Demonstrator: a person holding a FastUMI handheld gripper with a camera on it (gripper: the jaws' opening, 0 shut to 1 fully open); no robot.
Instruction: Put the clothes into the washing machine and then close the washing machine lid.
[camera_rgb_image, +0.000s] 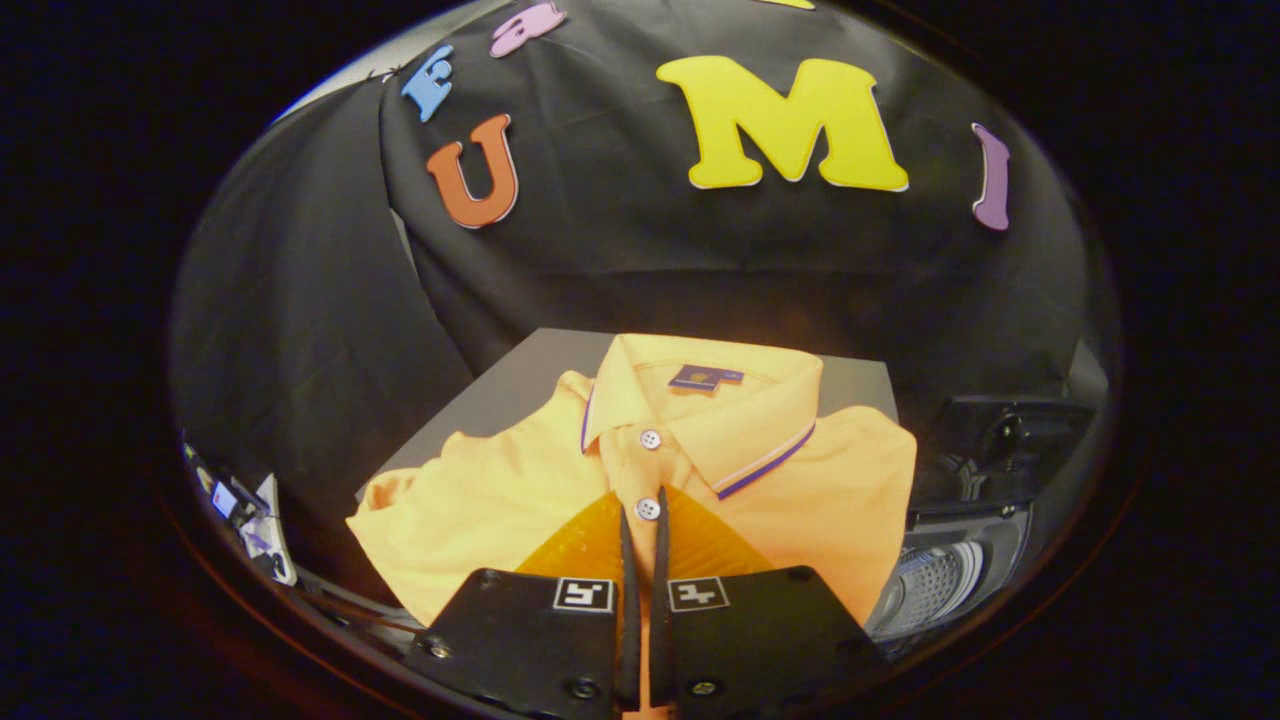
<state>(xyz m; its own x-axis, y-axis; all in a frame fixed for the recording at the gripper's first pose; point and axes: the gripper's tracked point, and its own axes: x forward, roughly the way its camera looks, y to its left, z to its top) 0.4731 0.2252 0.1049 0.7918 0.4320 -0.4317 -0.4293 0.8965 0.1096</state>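
We see the folded orange polo shirt (640, 470) lying on a grey counter (500, 395), collar away from us. Our gripper (640, 515) sits over its button placket, fingers nearly together with only a thin slit between them, pinching nothing we can make out. Right of the shirt stands the washing machine (950, 575), lid (1000, 440) raised, drum visible.

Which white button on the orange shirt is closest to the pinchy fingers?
The lower button, just ahead of the hand-held gripper fingertips. The other button sits higher, near the collar.
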